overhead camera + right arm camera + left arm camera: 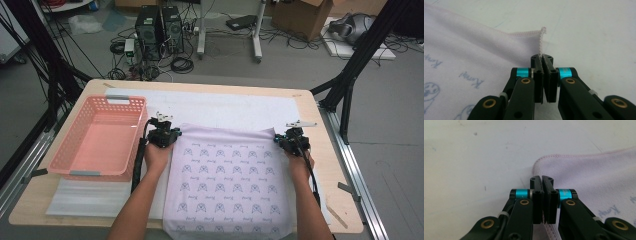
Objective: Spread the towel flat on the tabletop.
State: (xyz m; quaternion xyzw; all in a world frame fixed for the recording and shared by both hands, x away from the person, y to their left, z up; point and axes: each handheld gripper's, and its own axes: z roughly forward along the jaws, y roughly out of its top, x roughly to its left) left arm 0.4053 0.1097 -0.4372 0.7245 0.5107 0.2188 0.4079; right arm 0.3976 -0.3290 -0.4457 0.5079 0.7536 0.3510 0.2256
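The printed cloth point(227, 180) lies flat on the white mat point(225, 107), its near edge hanging over the table point(327, 150) front. The left gripper point(164, 134) is clamped on the far left corner; the right gripper point(291, 140) is clamped on the far right corner hem. A pink basket point(100, 137) stands just left of the cloth, close beside the left gripper.

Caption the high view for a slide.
Left gripper and right gripper pinch the printed cloth's far corners beside a pink basket.
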